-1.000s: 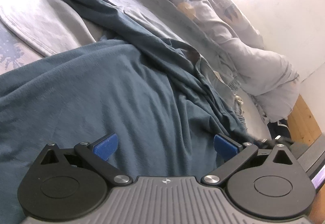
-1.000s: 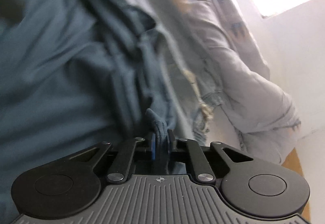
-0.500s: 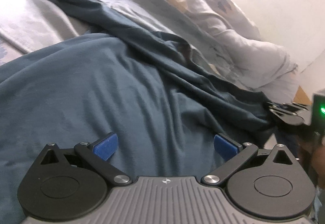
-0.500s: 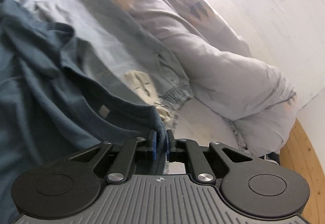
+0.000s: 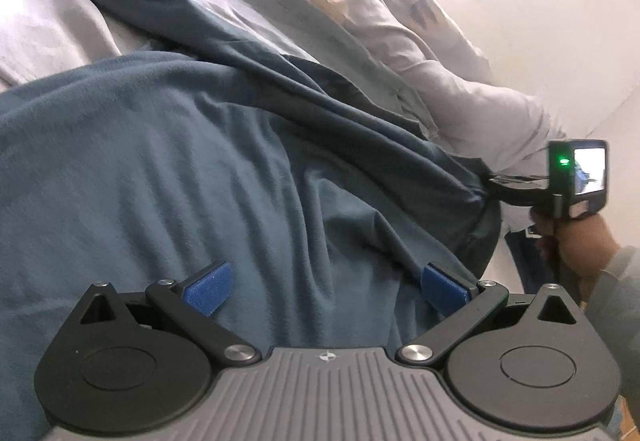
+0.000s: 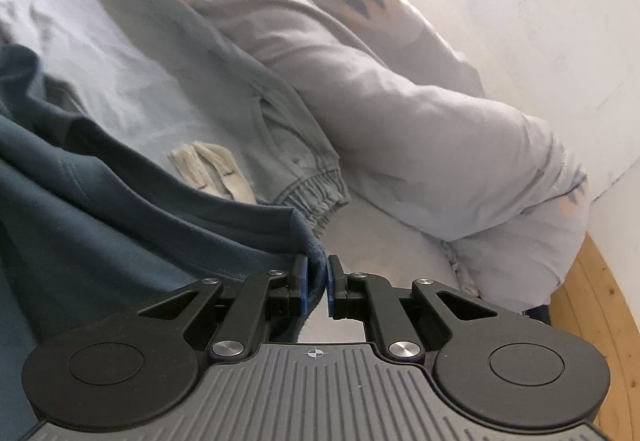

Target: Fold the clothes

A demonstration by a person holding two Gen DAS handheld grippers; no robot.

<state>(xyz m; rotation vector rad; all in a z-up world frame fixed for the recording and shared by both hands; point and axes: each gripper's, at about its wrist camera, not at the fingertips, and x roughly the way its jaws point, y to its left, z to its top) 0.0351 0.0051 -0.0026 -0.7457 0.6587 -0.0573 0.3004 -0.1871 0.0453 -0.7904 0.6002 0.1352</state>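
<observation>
A dark teal shirt (image 5: 168,169) lies spread and wrinkled on the bed. My left gripper (image 5: 326,283) is open just above its cloth, blue pads apart, holding nothing. My right gripper (image 6: 316,275) is shut on the shirt's edge (image 6: 168,225), a fold of teal cloth pinched between its pads. In the left wrist view the right gripper (image 5: 496,183) shows at the right, held by a hand, pulling the shirt's corner taut toward the bed's edge.
A pale grey garment (image 6: 168,73) with an elastic cuff lies beyond the shirt. A rumpled printed duvet (image 6: 400,89) runs along the white wall (image 6: 540,1). A wooden bed frame (image 6: 596,313) shows at the right. A light grey cloth (image 5: 48,29) lies far left.
My right gripper has pulled the shirt's edge out to the right, stretching the cloth. The left gripper has stayed open over the shirt.
</observation>
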